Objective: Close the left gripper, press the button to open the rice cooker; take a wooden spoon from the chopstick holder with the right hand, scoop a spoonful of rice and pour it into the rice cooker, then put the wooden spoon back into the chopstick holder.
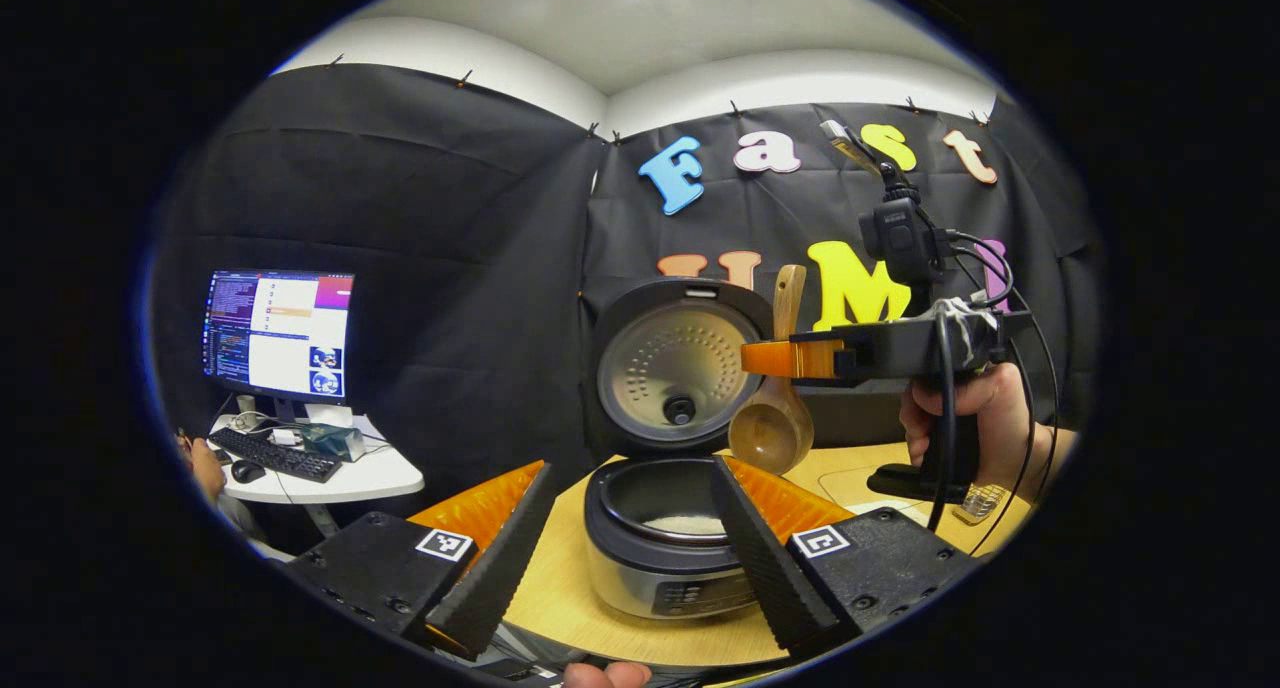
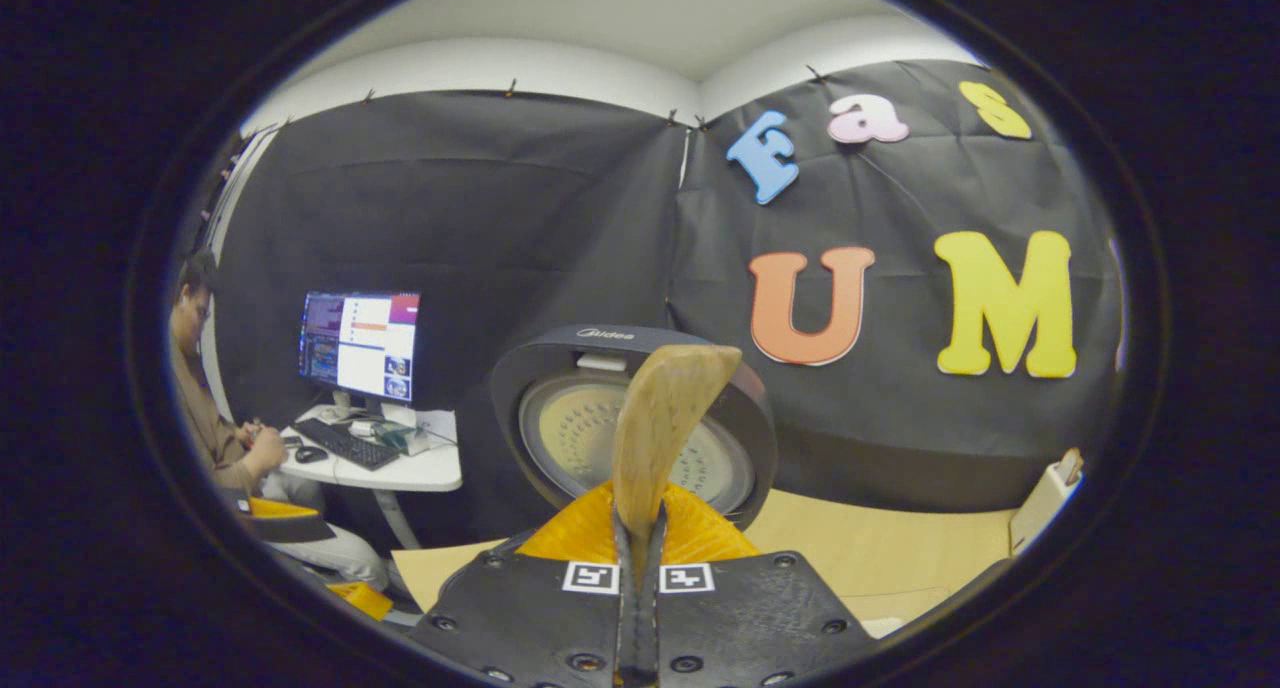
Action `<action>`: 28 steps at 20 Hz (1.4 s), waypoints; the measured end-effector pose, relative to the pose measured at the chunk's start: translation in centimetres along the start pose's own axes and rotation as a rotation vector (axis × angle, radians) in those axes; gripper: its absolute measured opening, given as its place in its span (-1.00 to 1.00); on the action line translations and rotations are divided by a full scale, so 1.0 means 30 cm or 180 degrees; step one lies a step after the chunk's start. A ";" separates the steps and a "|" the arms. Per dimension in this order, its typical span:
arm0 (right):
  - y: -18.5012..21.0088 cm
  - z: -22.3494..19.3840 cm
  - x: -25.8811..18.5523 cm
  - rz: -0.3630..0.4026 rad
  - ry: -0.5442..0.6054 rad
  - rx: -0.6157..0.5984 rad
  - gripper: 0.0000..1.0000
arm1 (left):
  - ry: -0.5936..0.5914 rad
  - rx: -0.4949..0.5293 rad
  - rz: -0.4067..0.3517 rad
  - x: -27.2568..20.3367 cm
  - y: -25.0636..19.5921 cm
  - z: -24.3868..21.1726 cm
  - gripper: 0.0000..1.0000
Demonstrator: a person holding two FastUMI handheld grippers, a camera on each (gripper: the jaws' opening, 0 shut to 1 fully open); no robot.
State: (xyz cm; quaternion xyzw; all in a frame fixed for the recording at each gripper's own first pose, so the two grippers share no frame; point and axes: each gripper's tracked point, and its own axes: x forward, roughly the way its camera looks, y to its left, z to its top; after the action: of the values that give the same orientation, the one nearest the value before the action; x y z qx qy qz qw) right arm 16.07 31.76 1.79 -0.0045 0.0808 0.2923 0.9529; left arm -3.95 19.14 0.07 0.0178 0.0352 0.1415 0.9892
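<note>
Left gripper [image 1: 632, 528] spread wide open, holding nothing, its two fingers [image 1: 500, 543] framing the round silver-and-black rice cooker [image 1: 660, 548] on the light wooden counter [image 1: 555, 578] in the left gripper view. Cooker lid [image 1: 678, 368] swung fully up behind the pot, metal inner plate facing forward. Dark inner pot [image 1: 655, 498] exposed, with a small white heap of rice [image 1: 685, 524] on its bottom.

Right gripper [image 1: 770, 358] seen farther off in the same view, above and to the right of the open pot, gripped at its handle by a hand [image 1: 975, 418]. Clamped shut on the handle of the light-brown wooden spoon [image 1: 772, 423], both fingers pressing it. Spoon hanging nearly upright, round bowl down and facing the camera, handle end sticking up above the fingers, bowl just above the cooker's rim on the right side and in front of the raised lid. Hard to tell whether the bowl carries any rice.

Right gripper [image 2: 640, 528] in its own view closed tight, only the thin wooden spoon [image 2: 662, 418] between the fingers, its end rising in front of the raised lid [image 2: 600, 428].

Off to the left, a computer monitor [image 1: 278, 334] lit on a small white desk [image 1: 350, 480] with a black keyboard [image 1: 275, 455]; a seated person [image 2: 215, 428] beside it in the right gripper view.
</note>
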 end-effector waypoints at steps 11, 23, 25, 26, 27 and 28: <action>-0.513 0.024 -0.410 -0.0724 -0.0109 0.0985 -1.00 | -0.0079 0.0087 -0.0279 -0.012 -0.165 0.019 0.99; -1.278 -0.298 -0.940 -0.2555 -0.0192 0.0866 -1.00 | -0.0139 0.0186 -0.0427 -0.016 -0.240 0.024 0.99; -1.287 -0.346 -0.920 -0.2541 -0.0157 0.0848 -1.00 | -0.0142 0.0186 -0.0431 -0.014 -0.239 0.027 0.99; -1.287 -0.366 -0.908 -0.2531 -0.0137 0.0842 -1.00 | -0.0149 0.0181 -0.0434 -0.014 -0.238 0.028 0.99; -1.291 -0.390 -0.899 -0.2534 -0.0106 0.0832 -1.00 | -0.0159 0.0167 -0.0435 -0.015 -0.235 0.032 0.99; -1.293 -0.418 -0.885 -0.2529 -0.0053 0.0825 -1.00 | -0.0161 0.0155 -0.0436 -0.019 -0.233 0.031 0.99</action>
State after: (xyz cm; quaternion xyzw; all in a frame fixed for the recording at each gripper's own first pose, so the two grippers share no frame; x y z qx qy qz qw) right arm 14.14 -15.87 -7.92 0.0871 0.1011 -0.1107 0.9849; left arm -2.49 12.24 0.72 0.0430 0.0147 0.0720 0.9964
